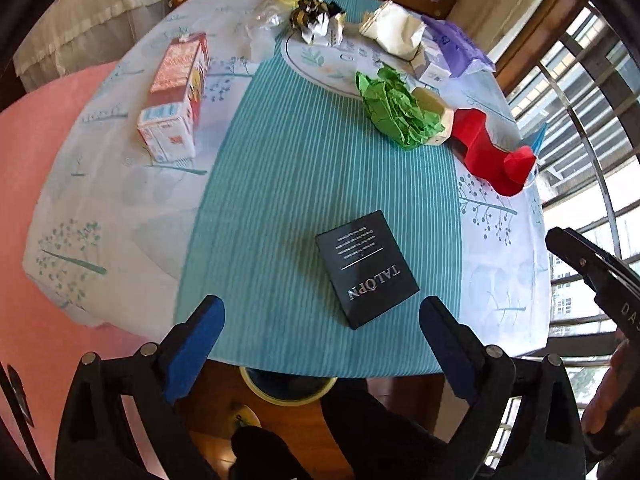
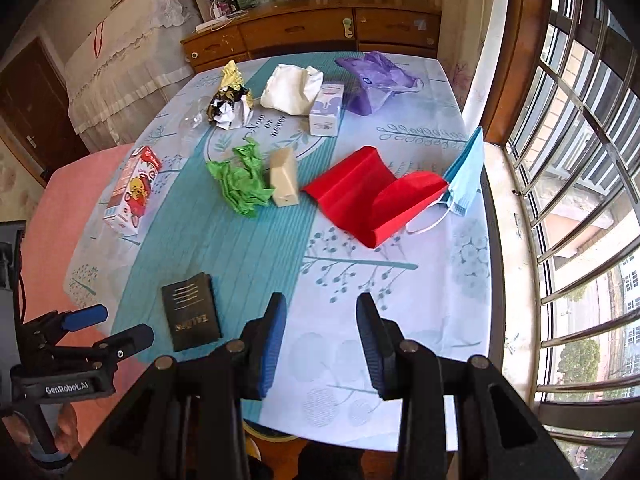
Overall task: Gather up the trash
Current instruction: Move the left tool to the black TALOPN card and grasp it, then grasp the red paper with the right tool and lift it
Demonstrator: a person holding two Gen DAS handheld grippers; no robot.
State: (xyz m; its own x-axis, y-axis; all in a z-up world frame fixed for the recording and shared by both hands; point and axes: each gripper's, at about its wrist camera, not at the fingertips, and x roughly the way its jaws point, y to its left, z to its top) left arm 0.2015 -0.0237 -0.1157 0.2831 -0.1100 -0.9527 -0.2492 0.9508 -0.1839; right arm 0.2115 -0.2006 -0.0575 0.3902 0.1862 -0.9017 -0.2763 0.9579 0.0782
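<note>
Black box [image 1: 367,268] lies just ahead of the wide-open, empty left tool [image 1: 322,322], long axis slanting; right tool [image 2: 322,320], half-open and empty, sits farther.

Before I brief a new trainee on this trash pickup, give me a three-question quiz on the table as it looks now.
1. True or false: the black box lies nearest the left gripper.
2. What touches the green crumpled paper? A) milk carton B) beige block C) purple bag
3. Fill in: the blue mask sits beside the ___ paper.

Key: 1 true; 2 B, the beige block; 3 red, the red paper.
</note>
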